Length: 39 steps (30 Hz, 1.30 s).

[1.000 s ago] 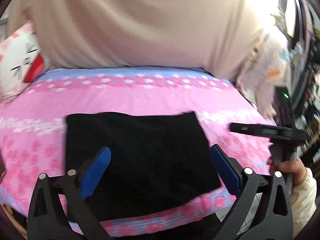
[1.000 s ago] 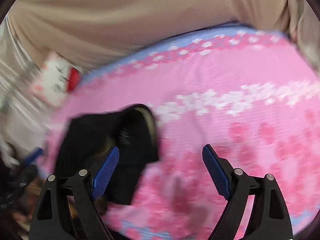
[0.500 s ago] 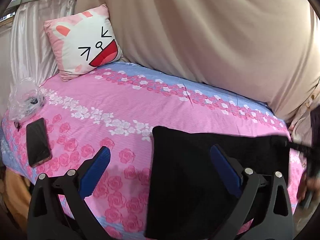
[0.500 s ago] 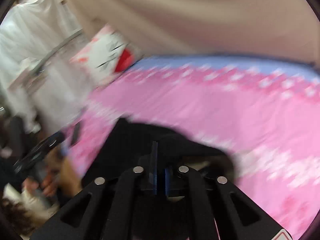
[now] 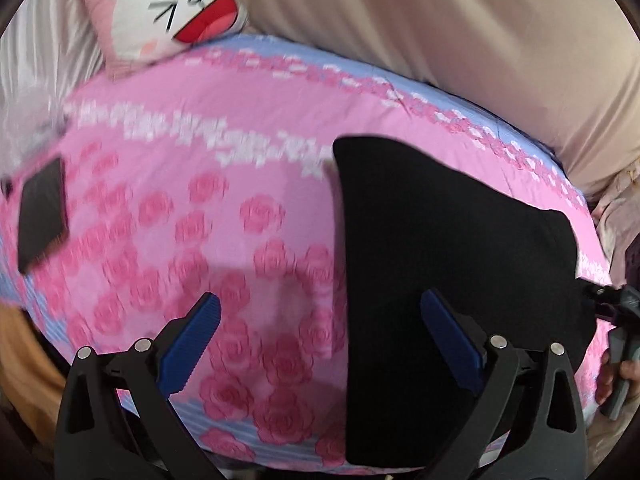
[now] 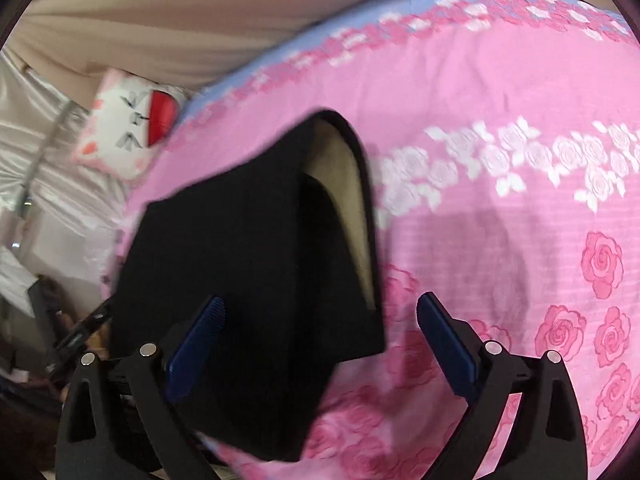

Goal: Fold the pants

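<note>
Pink rose-print bedsheet (image 5: 248,216) covers the bed, beige curtain (image 5: 460,20) hanging behind it. Black pants (image 5: 432,248), folded into a block, lie on the sheet toward the near edge; in the right wrist view the waistband (image 6: 340,200) gapes, pale lining showing. Cat-face pillow (image 5: 168,4) sits at the far left corner. Dark phone (image 5: 42,216) lies flat near the left edge. Left gripper (image 5: 320,340) spread wide, gripping nothing, right finger above the pants. Right gripper (image 6: 320,340) also spread wide, nothing between fingers, pants just ahead of it.
</note>
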### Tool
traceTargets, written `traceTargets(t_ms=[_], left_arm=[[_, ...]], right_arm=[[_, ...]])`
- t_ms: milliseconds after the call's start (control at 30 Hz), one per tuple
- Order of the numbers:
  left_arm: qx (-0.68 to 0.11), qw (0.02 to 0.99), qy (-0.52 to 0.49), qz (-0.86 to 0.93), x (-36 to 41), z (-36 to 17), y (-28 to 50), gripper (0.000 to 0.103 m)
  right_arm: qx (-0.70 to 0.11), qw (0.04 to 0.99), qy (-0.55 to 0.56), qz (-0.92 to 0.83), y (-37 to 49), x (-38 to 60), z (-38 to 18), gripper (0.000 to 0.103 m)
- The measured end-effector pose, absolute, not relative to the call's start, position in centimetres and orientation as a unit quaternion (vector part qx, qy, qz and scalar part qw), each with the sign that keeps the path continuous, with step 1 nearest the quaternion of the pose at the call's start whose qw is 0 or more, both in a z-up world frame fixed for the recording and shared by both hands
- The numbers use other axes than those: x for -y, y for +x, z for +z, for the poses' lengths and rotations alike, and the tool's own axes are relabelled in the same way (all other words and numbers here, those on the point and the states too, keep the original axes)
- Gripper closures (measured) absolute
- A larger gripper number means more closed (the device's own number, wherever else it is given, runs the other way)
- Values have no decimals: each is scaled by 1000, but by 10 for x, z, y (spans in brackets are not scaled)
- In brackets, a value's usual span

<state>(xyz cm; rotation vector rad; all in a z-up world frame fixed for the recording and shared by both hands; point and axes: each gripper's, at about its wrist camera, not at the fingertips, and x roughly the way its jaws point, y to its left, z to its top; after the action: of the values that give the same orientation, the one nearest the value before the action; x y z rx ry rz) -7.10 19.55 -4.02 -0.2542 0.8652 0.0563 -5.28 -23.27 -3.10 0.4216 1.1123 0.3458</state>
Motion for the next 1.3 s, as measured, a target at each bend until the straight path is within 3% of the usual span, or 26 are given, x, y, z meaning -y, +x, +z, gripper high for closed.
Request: traceTargets(t_ms=[33, 67, 100, 200, 300, 367, 500, 533, 567, 600, 767, 833, 867, 900, 933, 1000, 1100, 1300], left_arm=[[-417, 898, -135, 25, -198, -42, -73, 5], [-419, 894, -156, 19, -201, -45, -73, 5], [-423, 891, -166, 17, -204, -46, -73, 5], [-425, 887, -179, 7, -211, -40, -68, 5], [-412, 897, -162, 1, -211, -21, -69, 5], [-413, 899, -142, -2, -208, -14, -71, 5], [-441, 888, -128, -17, -202, -34, -70, 5], [-450, 883, -134, -29, -200, -41, -69, 5], [-454, 878, -149, -36, -200, -48, -70, 5], [-452, 876, -164, -34, -202, -52, -71, 5], [-454, 850, -259, -71, -217, -71, -68, 5], [-451, 856, -238, -85, -210, -71, -65, 6], [-449, 859, -228, -94, -205, -71, -63, 10], [-446, 851, -242, -134, -201, -72, -60, 48], [-448, 830, -276, -185, -198, -76, -56, 70], [-444, 835, -274, -174, -195, -70, -52, 74], [-419, 857, -247, -171, -193, -42, -56, 93], [-364, 883, -216, -204, -183, 27, -30, 95]], right_arm=[[-519, 808, 211, 183, -55, 231, -33, 22], [-525, 789, 227, 224, -55, 222, -33, 54], [-525, 784, 232, 235, -56, 215, -30, 68], [-492, 785, 249, 281, -68, 203, 25, 72], [-475, 778, 276, 305, -83, 208, 58, 72], [-480, 775, 299, 280, -94, 223, 50, 71], [-540, 783, 271, 148, -106, 246, -28, 39], [-525, 780, 306, 153, -112, 253, -40, 37], [-506, 785, 320, 160, -117, 255, -38, 25], [-505, 785, 319, 163, -119, 254, -35, 20], [-513, 764, 319, 226, -112, 225, -41, 15], [-502, 779, 297, 230, -105, 214, -40, 17], [-498, 785, 291, 227, -104, 210, -38, 41], [-504, 778, 292, 237, -100, 203, -41, 59], [-500, 779, 299, 231, -99, 202, -41, 62], [-493, 781, 307, 231, -99, 204, -35, 71], [-458, 795, 315, 244, -105, 209, -4, 74], [-408, 823, 293, 264, -87, 216, 55, 74]])
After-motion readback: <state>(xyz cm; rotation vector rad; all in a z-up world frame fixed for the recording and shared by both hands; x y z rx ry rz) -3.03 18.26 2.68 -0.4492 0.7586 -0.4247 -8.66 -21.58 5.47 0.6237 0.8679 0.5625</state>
